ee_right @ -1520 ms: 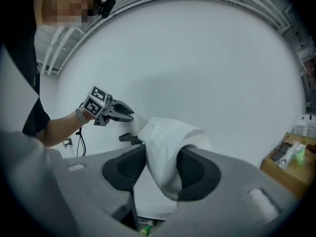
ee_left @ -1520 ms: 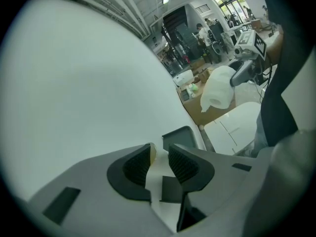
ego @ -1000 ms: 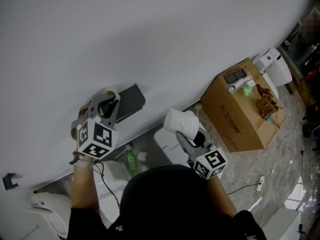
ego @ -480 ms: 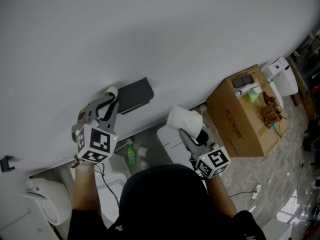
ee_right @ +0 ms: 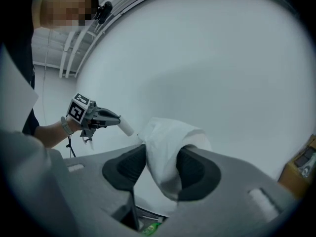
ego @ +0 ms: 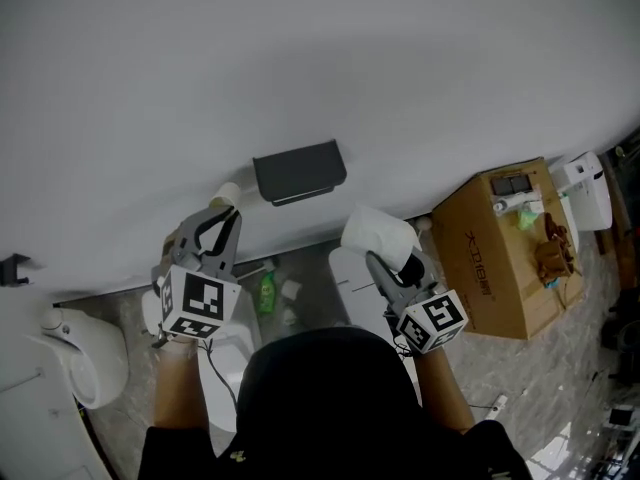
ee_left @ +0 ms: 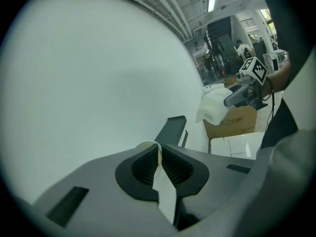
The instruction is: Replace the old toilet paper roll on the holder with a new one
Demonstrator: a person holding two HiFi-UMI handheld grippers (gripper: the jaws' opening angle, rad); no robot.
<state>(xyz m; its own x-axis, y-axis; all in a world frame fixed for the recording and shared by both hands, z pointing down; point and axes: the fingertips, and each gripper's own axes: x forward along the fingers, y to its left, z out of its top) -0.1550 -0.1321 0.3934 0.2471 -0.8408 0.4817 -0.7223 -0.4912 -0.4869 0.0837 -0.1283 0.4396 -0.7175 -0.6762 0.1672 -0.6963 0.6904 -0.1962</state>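
Right gripper view: tongs (ee_right: 163,156) on roll (ee_right: 170,132)

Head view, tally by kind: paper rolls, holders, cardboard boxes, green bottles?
Paper rolls: 2 (new roll, old roll)
Holder: 1
Cardboard box: 1
Green bottle: 1
Total: 5

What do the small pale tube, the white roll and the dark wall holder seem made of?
Small pale tube: probably cardboard, matte, stiff and round. White roll: soft tissue paper, matte, crumpled and dented. Dark wall holder: smooth, flat-sided, plastic or painted metal; the look leaves it open.
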